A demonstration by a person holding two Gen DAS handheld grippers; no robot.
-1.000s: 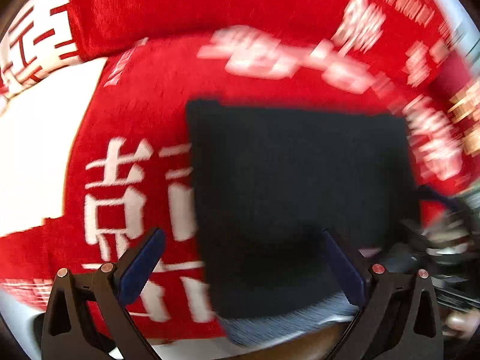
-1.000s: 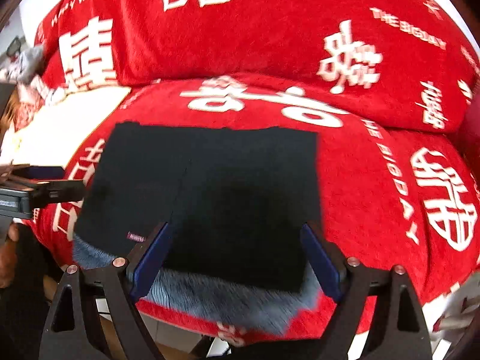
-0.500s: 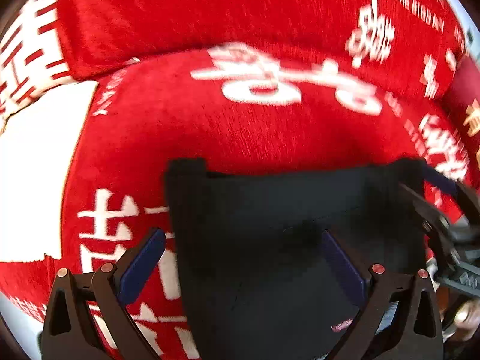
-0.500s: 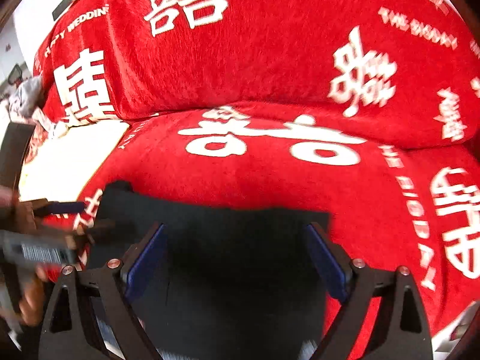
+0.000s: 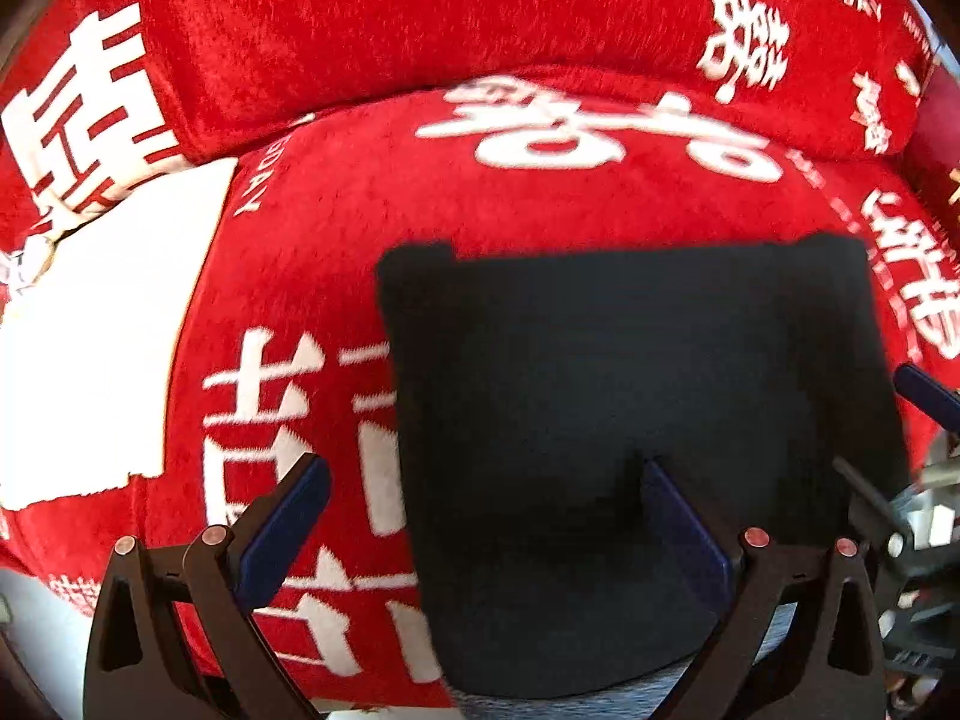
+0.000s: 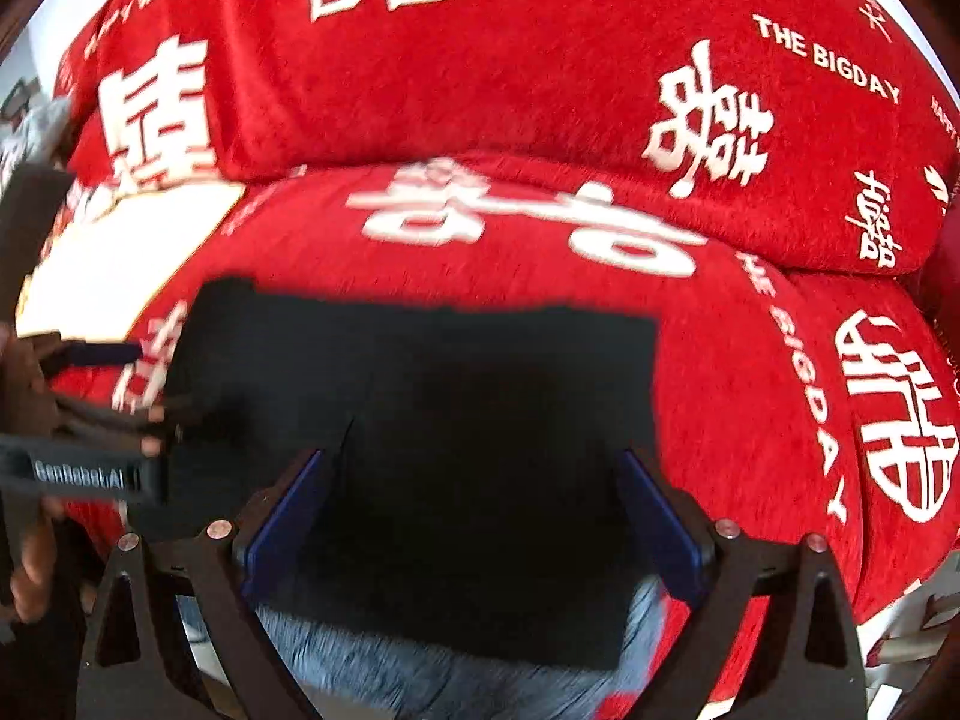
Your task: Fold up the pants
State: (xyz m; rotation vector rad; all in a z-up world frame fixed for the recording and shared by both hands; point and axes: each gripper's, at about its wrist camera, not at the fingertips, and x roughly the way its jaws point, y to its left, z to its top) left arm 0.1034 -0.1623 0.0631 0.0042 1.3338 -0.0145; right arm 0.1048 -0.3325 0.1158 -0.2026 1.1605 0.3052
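Blue pads face each other across a wide gap on my left tongs (image 5: 486, 510), spread apart and holding nothing; they hover over the near left part of the black pants (image 5: 630, 432). My right tongs (image 6: 471, 498) are spread just as wide, empty too, above the near right part of the same cloth. The pants lie on the red plush sofa seat (image 6: 750, 372) as a flat, squarish dark block with fairly straight edges, a grey-blue fleecy lining (image 6: 420, 666) showing along the near edge by the front of the seat. I judge the folding is mostly done: the bundle looks compact and layered. What seems left is, at most, a last fold or a tidy of that exposed lining.
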